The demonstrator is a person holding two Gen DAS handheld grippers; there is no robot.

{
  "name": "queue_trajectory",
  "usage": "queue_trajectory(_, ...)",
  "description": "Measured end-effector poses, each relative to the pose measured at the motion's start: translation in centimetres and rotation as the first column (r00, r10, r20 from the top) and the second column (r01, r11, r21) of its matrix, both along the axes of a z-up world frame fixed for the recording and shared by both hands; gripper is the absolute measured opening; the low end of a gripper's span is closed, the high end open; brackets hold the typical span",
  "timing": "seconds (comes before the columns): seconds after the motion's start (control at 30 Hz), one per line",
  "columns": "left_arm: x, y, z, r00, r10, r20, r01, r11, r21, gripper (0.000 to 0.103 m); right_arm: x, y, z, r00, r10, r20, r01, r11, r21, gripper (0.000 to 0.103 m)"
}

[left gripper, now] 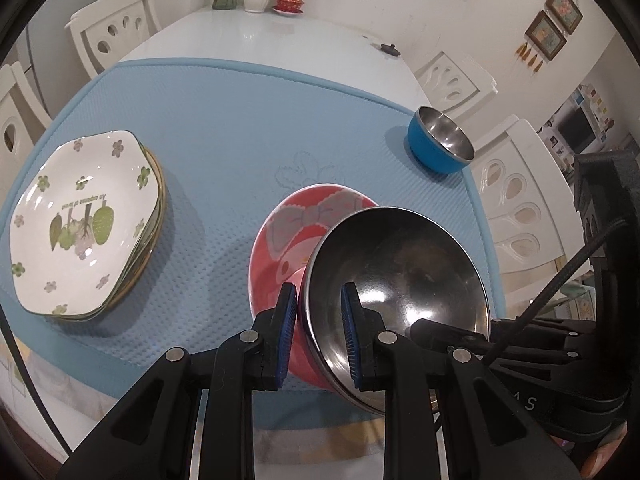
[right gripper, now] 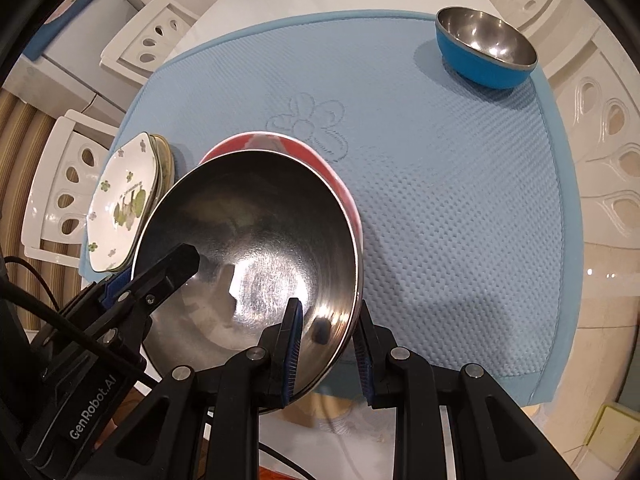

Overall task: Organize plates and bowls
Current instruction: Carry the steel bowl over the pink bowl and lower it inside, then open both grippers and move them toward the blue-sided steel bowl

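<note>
1. The left gripper [left gripper: 319, 312] pinches the near rim of the steel bowl [left gripper: 396, 272].
2. The right gripper [right gripper: 329, 334] clamps its opposite rim.
3. The bowl hangs tilted over the pink bowl [left gripper: 280, 236], mostly hiding it (contact unclear).
4. The plate stack [left gripper: 86, 220] and blue bowl [left gripper: 434, 144] sit apart on the blue mat [left gripper: 224, 120].

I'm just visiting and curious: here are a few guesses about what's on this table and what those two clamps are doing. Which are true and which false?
1. Both clamps grip the same steel-lined bowl. True: the left gripper and the right gripper each pinch its rim.
2. That bowl is blue outside. False: it is pink-red; the blue bowl stands apart at the mat's far corner.
3. The flowered plates are stacked. True.
4. The mat is green. False: it is light blue.
5. The blue bowl holds food. False: it looks empty.
</note>
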State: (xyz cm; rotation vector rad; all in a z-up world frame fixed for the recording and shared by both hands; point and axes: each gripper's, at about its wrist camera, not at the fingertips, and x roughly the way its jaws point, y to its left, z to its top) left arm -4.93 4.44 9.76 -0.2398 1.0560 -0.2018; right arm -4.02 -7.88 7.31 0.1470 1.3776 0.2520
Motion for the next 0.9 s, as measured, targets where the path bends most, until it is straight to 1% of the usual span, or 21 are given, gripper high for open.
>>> queue_trajectory(0.23, 0.0, 0.2, -0.3, 1.000, 0.001, -0.013, -0.001, 1.000, 0.012, 0.020, 0.1, -0.1, -0.1, 1.000, 0.013, 0.000, -0.013, 1.000, -0.001, 0.024)
queue_trajectory(0.33, 0.1, 0.5, -0.2, 1.000, 0.014, -0.012, -0.014, 0.999, 0.033, 0.021, 0.0, 0.0, -0.2, 1.000, 0.019, -0.002, -0.019, 1.000, -0.003, 0.024)
queue_trajectory(0.43, 0.2, 1.1, -0.2, 1.000, 0.023, -0.019, -0.022, 0.999, 0.036, 0.025, 0.0, -0.1, -0.3, 1.000, 0.018, -0.007, -0.018, 1.000, -0.007, 0.024)
queue_trajectory(0.5, 0.2, 1.5, -0.4, 0.999, 0.028, -0.022, -0.027, 0.999, 0.038, 0.025, 0.1, -0.2, -0.3, 1.000, 0.014, -0.009, -0.014, 1.000, -0.001, 0.024)
queue_trajectory(0.63, 0.2, 1.7, -0.7, 0.999, 0.028, -0.028, -0.027, 0.999, 0.030, 0.025, 0.3, 0.1, -0.3, 1.000, 0.004, 0.008, -0.004, 1.000, 0.005, 0.024)
queue_trajectory(0.77, 0.0, 1.8, -0.7, 0.999, 0.019, -0.029, -0.018, 0.999, 0.037, 0.025, 0.5, 0.3, -0.2, 0.999, -0.005, 0.044, 0.006, 1.000, -0.028, 0.024)
queue_trajectory(0.83, -0.1, 2.1, -0.5, 1.000, 0.020, -0.025, -0.019, 0.999, 0.037, 0.025, 0.8, 0.1, -0.3, 0.999, -0.017, 0.029, 0.018, 1.000, -0.023, 0.024)
queue_trajectory(0.9, -0.2, 2.5, -0.4, 0.999, 0.021, -0.025, -0.020, 0.999, 0.026, 0.025, 0.9, -0.3, -0.4, 1.000, -0.029, 0.005, 0.029, 1.000, 0.006, 0.024)
